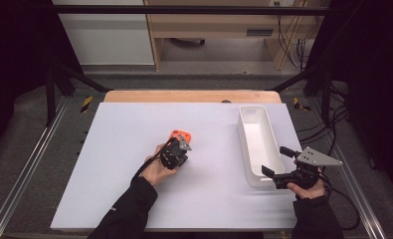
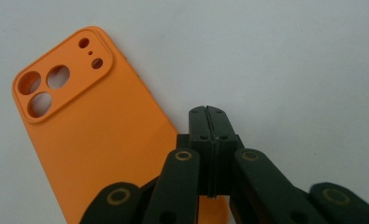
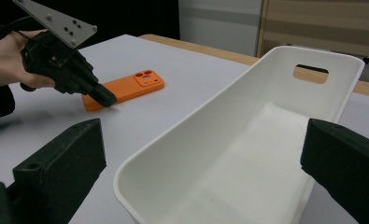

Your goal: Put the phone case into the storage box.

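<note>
An orange phone case (image 1: 180,134) lies back-up on the white table sheet (image 1: 124,124), its camera cut-outs at the far end. My left gripper (image 1: 180,144) is shut with nothing between its jaws, tip down at the case's near end. In the left gripper view the closed jaws (image 2: 208,112) sit just right of the case (image 2: 93,140). The right gripper view has that tip (image 3: 108,99) resting by the case's (image 3: 126,88) edge. My right gripper (image 1: 276,160) stands open beside the near end of a white bin (image 1: 244,129), its jaws wide apart (image 3: 201,172).
The long white bin (image 3: 196,116) is empty, with a handle slot in its far wall. A wooden table edge (image 1: 184,96) runs behind the sheet. Metal frame rails flank both sides, and cables hang at the right.
</note>
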A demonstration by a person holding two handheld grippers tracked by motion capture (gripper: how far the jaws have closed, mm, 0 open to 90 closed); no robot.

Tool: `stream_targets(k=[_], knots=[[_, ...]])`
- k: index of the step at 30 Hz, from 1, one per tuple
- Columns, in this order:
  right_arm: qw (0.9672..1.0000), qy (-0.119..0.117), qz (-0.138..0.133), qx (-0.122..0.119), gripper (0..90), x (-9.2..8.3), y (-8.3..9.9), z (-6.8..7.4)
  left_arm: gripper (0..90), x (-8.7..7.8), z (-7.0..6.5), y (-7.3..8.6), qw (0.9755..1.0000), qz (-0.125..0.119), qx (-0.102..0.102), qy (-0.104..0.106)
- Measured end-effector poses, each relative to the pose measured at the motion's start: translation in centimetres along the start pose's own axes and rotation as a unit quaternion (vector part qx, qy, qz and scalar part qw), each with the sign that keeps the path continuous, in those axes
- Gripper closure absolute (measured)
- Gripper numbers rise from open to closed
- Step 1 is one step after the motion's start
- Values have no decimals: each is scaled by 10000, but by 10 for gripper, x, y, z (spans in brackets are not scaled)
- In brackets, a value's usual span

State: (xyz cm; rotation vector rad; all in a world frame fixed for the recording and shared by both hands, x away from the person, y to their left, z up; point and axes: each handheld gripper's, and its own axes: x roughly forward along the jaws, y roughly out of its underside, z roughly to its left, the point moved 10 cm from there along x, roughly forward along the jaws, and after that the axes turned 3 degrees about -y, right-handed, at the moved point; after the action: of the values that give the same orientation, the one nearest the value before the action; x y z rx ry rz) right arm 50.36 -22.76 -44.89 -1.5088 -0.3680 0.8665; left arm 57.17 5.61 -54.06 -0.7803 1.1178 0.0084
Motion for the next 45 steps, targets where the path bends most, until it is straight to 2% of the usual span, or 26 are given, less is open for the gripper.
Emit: stream_targets(k=[12, 16, 17, 18, 19, 21, 23, 24, 25, 27, 29, 31, 39, 45], knots=[[10000, -7, 13, 2, 4, 0, 1, 0, 898, -5, 3, 4, 10000, -60, -53, 4], [10000, -6, 4, 9, 4, 0, 0, 0, 884, -14, 1, 1, 9995, -281, -118, 36], [10000, -7, 5, 7, 4, 0, 0, 0, 876, -21, 1, -1, 9989, -419, -196, 64], [10000, -8, 0, -4, 4, 0, 0, 0, 867, -21, 1, -1, 9989, -419, -196, 64], [10000, -9, 2, 2, 4, 0, 0, 0, 854, -28, 3, -2, 9979, -557, -305, 88], [10000, -12, 6, 1, 4, 0, 0, 1, 817, -31, 4, -2, 9976, -599, -350, 83], [10000, -14, -3, -9, 4, 0, 0, 1, 759, -40, 7, -4, 9955, -826, -457, 104], [10000, -14, -3, -9, 4, 0, 0, 1, 725, -40, 7, -4, 9955, -826, -457, 104], [10000, -8, -10, 13, 4, 0, 0, 0, 699, -47, 11, -4, 9944, -905, -543, 22], [10000, -6, -15, 12, 4, -1, 0, 0, 680, -50, 13, -4, 9934, -963, -617, 28], [10000, -14, -25, 10, 4, -1, -1, 0, 597, -56, 17, -3, 9919, -1077, -669, -40], [10000, -12, -31, 17, 4, -1, -1, 0, 515, -63, 20, -4, 9897, -1217, -758, -47], [10000, -12, -47, 13, 4, -2, -1, 0, 289, -86, 28, -12, 9807, -1668, -1010, -155], [10000, -14, -43, 18, 4, -2, -1, 0, 151, -96, 34, -16, 9762, -1825, -1131, -302]])
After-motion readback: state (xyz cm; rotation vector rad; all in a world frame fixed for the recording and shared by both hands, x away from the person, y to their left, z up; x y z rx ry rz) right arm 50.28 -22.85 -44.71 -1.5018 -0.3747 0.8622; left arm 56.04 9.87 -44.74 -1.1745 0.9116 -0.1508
